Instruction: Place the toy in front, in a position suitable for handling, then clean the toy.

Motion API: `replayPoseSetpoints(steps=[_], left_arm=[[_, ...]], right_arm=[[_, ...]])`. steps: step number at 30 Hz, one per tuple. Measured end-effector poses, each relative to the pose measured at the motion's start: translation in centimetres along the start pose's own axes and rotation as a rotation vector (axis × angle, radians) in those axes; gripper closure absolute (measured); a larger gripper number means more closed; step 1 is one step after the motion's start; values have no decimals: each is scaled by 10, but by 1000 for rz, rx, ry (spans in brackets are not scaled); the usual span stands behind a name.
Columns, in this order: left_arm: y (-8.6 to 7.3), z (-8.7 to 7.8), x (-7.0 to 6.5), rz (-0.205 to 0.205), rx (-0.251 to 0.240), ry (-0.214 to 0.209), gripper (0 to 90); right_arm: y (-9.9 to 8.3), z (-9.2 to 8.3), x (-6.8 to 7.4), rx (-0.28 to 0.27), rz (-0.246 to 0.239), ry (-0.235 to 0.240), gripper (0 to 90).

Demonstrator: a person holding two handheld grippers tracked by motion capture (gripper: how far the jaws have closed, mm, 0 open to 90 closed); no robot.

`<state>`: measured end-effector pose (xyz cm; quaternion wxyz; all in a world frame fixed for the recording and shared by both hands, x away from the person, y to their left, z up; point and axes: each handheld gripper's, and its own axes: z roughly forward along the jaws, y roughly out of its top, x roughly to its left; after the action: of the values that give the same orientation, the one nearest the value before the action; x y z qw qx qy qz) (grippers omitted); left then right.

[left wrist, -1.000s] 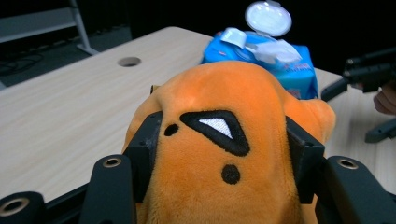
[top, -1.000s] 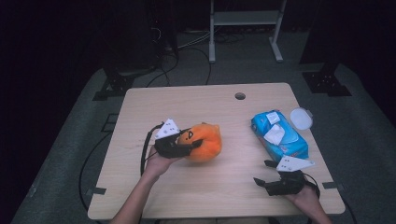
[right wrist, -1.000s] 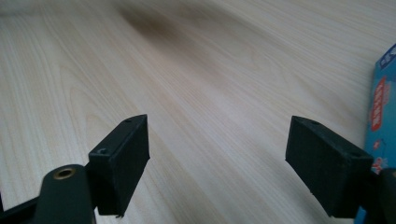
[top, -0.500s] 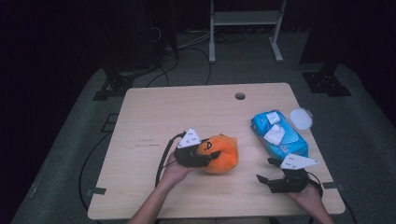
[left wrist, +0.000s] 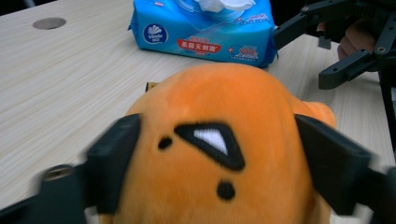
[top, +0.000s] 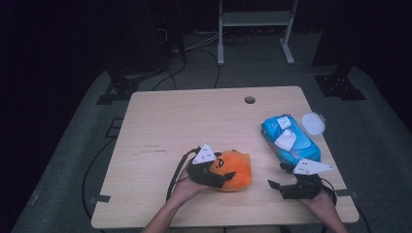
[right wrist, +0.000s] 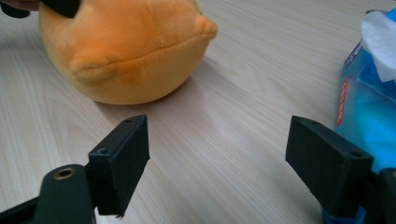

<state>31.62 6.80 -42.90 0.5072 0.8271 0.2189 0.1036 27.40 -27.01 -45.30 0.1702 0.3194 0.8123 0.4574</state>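
Sitting between the just-widened jaws of the left tool, orange plush toy on the table.

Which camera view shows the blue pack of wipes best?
The high view: the whole blue wipes pack lies unblocked there. The left gripper view shows its front behind the orange plush toy; the right gripper view shows one edge.

1. My high view looks forward and down over the whole table.
2. My left gripper view sits close against the orange plush.
3. My right gripper view faces that plush low across the tabletop, sharing it.
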Motion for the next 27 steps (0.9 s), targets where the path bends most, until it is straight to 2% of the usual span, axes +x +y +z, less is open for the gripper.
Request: replayPoseSetpoints(steps=[3,6,7,8,9,12,13,16,17,21,27], left_arm=[[0,-7,-1,11,-6,4,114],[-4,-14,1,25,-10,29,114],[-6,-15,3,14,-10,31,114],[-10,-16,8,-18,-3,18,121],[-11,-16,9,-24,-5,16,124],[-12,-17,9,-16,-1,16,127],[-13,-16,7,-11,-1,13,127],[-14,-14,5,1,8,10,127],[-14,-14,4,9,10,9,127],[-15,-14,3,13,15,6,128],[-19,-14,0,38,33,8,127]], right_arm=[[0,-1,0,-3,4,-2,205],[0,0,1,0,1,-1,204],[0,1,1,1,-3,1,205],[2,2,2,3,-10,4,205],[3,2,3,-1,-9,6,204],[7,-2,6,-31,-22,-7,205],[12,-8,6,-76,-17,-15,205],[17,-13,5,-96,-24,-29,205],[24,-19,1,-126,-20,-48,214],[33,-27,-8,-158,-15,-78,214],[49,-36,-30,-155,-15,-130,220]])
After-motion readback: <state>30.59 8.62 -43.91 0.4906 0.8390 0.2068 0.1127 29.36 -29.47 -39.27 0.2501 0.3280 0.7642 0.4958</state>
